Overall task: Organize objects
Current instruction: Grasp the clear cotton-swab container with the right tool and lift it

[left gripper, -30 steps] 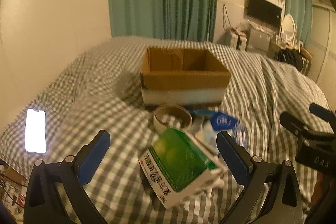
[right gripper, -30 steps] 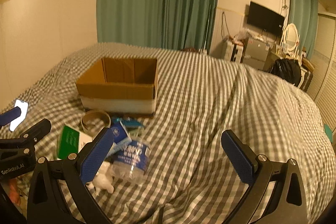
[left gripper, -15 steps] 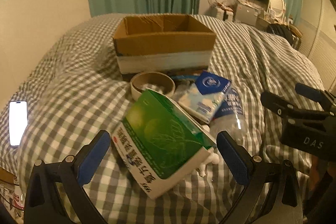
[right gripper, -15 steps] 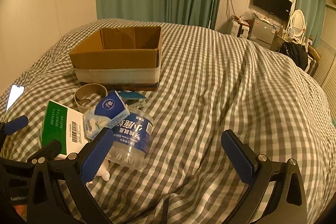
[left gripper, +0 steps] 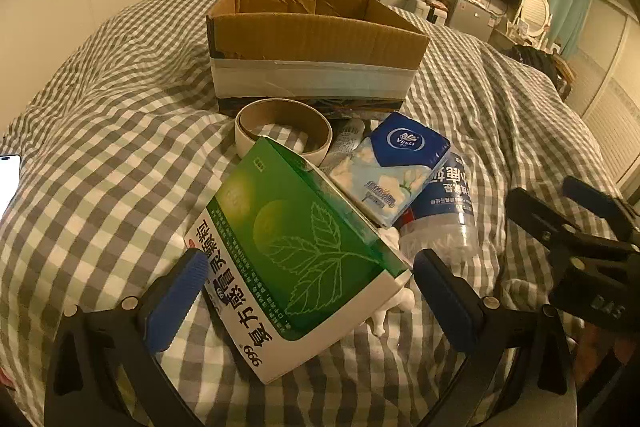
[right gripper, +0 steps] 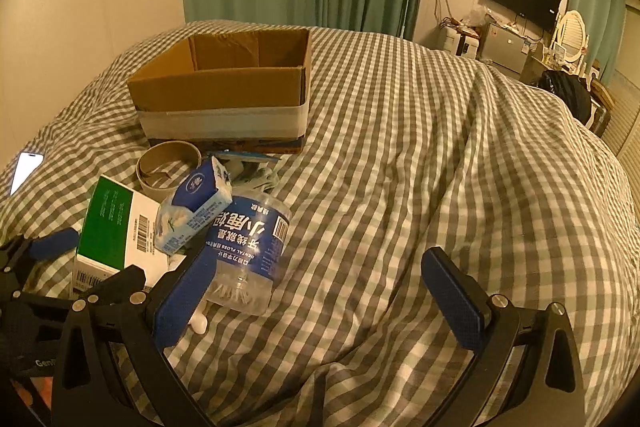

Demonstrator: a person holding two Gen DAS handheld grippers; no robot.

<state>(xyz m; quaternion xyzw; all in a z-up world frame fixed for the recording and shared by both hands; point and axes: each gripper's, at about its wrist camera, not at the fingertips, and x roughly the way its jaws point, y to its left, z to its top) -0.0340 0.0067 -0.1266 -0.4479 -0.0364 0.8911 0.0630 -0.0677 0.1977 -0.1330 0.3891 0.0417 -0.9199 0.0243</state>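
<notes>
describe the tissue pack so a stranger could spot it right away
Find the open cardboard box on the checked bedspread; a small pile lies in front of it. The tissue pack is the soft blue-and-white packet leaning on the clear jar, right of the green box.

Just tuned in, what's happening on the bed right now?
A person is tidying clutter on a checked bed, a gripper in each hand. The left gripper is open with its fingers either side of the green box, not yet closed on it. The right gripper is open over bare bedding beside the floss jar. The cardboard box looks empty; the tissue pack and tape roll lie before it.
</notes>
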